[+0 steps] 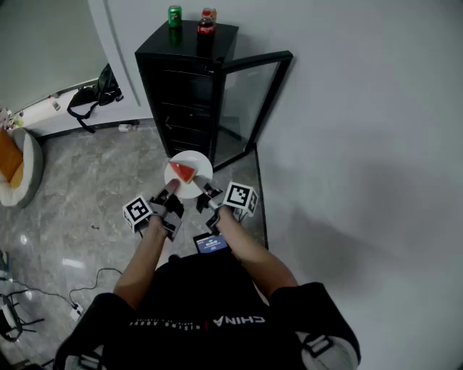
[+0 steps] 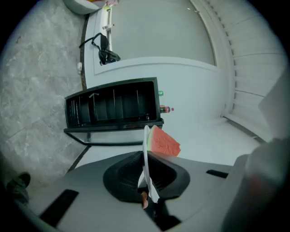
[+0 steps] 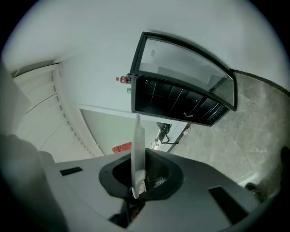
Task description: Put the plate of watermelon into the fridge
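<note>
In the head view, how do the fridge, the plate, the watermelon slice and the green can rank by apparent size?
1. fridge
2. plate
3. watermelon slice and green can: about alike; the can is farther from the camera, so unranked.

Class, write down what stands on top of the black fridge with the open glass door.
A green drinks can and a dark, red-labelled bottle stand apart on the black fridge. Anything behind the bottle is hidden.
</note>
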The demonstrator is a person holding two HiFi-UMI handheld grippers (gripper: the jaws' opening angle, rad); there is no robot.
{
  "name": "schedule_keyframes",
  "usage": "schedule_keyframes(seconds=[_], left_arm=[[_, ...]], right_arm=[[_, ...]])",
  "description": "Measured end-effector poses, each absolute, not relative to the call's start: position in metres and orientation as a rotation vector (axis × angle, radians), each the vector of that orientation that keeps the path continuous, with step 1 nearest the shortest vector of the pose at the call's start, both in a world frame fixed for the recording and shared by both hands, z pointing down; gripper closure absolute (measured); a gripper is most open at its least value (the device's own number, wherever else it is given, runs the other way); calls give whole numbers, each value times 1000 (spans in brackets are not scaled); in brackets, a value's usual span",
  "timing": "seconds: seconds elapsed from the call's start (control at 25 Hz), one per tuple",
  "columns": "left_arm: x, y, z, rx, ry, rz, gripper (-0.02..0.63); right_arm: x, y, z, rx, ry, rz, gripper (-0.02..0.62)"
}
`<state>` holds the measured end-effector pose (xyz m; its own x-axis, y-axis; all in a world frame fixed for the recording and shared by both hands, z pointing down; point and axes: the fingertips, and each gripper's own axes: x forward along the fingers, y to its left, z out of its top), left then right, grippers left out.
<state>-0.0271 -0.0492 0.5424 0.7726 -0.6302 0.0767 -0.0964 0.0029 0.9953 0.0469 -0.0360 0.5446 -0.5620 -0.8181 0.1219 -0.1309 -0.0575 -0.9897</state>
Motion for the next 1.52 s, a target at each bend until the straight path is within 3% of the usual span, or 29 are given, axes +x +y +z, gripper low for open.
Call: schedule_keyframes(seconds=[1.52], left_arm=[[-28, -49, 546, 1514, -631, -411, 575]], right_arm=[[45, -39, 549, -1005, 1680, -1740, 572]])
